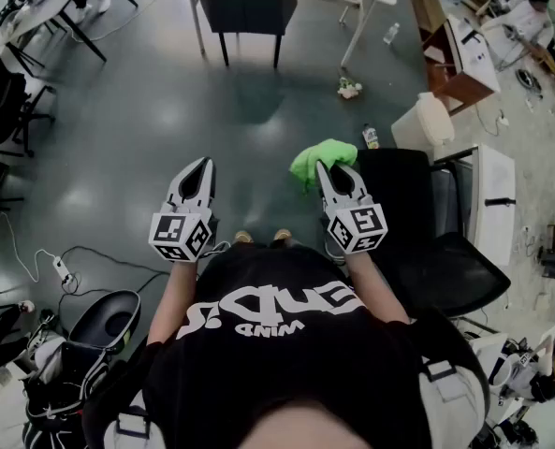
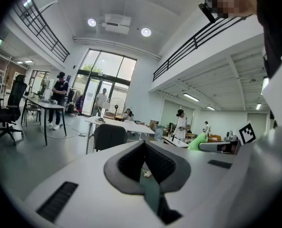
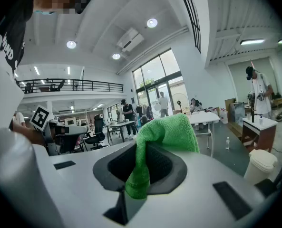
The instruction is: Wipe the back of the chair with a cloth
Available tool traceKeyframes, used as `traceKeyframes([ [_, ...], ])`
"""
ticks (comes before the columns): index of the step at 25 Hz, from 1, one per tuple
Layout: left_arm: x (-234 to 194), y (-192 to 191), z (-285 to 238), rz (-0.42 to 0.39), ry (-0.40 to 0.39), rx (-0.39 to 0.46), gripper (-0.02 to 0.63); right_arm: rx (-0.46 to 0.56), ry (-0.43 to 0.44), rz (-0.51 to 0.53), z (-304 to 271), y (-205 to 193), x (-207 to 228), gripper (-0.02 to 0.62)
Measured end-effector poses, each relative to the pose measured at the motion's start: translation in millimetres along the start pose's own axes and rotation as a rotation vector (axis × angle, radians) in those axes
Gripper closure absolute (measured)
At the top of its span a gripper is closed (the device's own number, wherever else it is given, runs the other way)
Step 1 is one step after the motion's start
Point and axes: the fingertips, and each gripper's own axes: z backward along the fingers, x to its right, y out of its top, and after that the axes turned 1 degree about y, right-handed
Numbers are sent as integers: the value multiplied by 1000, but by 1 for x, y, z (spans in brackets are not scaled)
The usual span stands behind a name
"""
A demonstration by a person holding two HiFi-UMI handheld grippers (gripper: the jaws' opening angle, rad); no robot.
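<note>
Chair: black, at your right. No wiping contact shows on its back, so the wipe looks wholly ahead.
Cloth: green, just beside the chair back, pinched in your right gripper.
Left gripper: jaws together, empty, well apart from the chair.

Both arms reach forward from the torso, elbows bent. The left forearm and right forearm are bare and run roughly parallel.

The left gripper points away from the body. In its own view the jaws are closed against each other, pads meeting at the tip.

The right gripper sits level with the left in the head view and points the same way. Its jaws are clamped on a green cloth, which bunches above the tips and hangs down through the jaw opening.

We note the left marker cube and the right marker cube, each at the rear of its gripper, over the wrist.
</note>
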Motion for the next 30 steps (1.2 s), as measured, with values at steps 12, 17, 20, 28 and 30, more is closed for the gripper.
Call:
traceKeyframes([
  [12,17,-6,-12,3,43,26,606,5,59,9,9,-9,17,548],
  [17,17,-4,-27,-3,54,33,606,-16,60,-8,5,-17,32,548],
  [20,8,2,-40,-5,63,43,606,-19,64,-7,-8,-14,40,548],
  [28,-32,14,-108,2,51,48,606,-19,40,-9,-69,-3,78,548],
  [30,-50,17,-130,6,45,44,606,-21,41,-7,-94,1,82,548],
])
